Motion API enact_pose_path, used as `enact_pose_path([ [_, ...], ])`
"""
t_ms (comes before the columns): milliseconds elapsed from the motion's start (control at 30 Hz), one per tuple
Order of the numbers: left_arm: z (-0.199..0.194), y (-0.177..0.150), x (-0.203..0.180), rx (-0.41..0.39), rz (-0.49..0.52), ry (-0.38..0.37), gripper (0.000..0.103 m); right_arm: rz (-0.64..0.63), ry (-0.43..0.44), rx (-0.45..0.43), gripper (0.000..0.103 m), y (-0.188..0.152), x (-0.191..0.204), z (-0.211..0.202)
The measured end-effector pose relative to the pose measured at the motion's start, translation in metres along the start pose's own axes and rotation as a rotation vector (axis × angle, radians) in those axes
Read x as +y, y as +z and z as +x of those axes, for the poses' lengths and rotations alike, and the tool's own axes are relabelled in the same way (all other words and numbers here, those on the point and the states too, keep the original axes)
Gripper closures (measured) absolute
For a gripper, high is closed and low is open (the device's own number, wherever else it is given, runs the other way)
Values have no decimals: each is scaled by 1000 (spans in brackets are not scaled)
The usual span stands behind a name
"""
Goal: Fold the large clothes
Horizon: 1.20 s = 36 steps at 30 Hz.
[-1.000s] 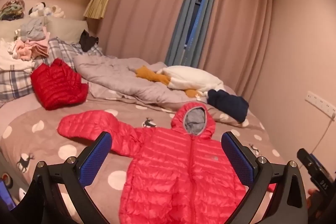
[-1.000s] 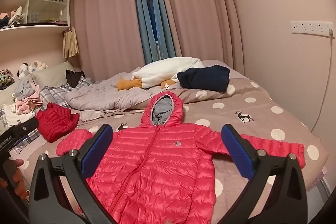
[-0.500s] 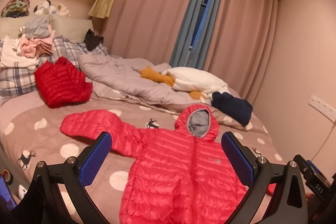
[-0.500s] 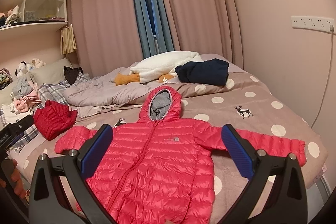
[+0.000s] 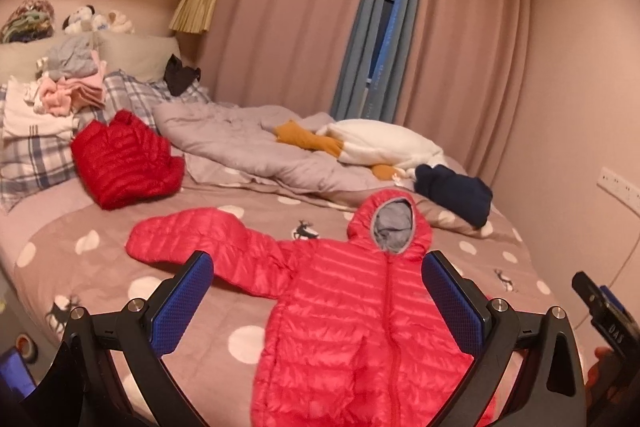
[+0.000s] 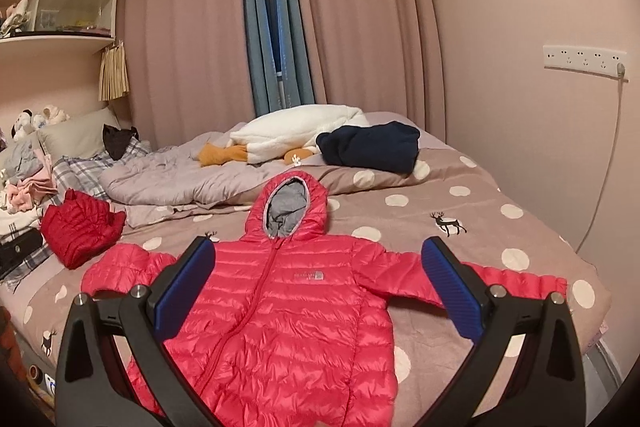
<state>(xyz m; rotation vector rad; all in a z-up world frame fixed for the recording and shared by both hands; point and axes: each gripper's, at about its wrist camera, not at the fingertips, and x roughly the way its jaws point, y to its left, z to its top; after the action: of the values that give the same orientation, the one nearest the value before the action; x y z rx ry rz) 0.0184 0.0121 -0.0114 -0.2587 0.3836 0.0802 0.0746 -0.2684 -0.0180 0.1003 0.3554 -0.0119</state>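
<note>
A red hooded puffer jacket (image 5: 352, 311) (image 6: 288, 303) lies face up and zipped on the dotted bed cover (image 5: 92, 267) (image 6: 488, 227), both sleeves spread out, grey-lined hood pointing to the far side. My left gripper (image 5: 318, 291) hovers open above the jacket's left shoulder area, nothing between its blue pads (image 5: 180, 303). My right gripper (image 6: 318, 283) also hangs open over the chest, blue pads (image 6: 452, 291) wide apart and empty. The jacket's bottom hem is hidden below both views.
A second, folded red puffer (image 5: 124, 163) (image 6: 80, 227) rests at the left near plaid pillows (image 5: 32, 155) piled with clothes. A rumpled grey duvet (image 5: 248, 151), white plush goose (image 6: 296, 135) and navy garment (image 6: 372, 147) lie behind. Wall to the right, with a socket strip (image 6: 584, 61).
Both grippers have shifted slightly, so the jacket sits a little differently in each view. The jacket itself has not moved, and both grippers stay open.
</note>
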Motion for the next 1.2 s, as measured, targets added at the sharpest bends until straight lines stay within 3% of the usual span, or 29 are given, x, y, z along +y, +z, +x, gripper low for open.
enact_pose_path([
  [133, 3, 2, 1, 7, -21, -31, 0, 44, 20, 24, 0, -2, -1, 7],
  [433, 4, 3, 11, 15, -72, -35, 0, -19, 37, 60, 0, -9, 15, 18],
  [1200, 0, -2, 0, 30, -65, -80, 0, -11, 62, 96, 0, -13, 20, 26],
])
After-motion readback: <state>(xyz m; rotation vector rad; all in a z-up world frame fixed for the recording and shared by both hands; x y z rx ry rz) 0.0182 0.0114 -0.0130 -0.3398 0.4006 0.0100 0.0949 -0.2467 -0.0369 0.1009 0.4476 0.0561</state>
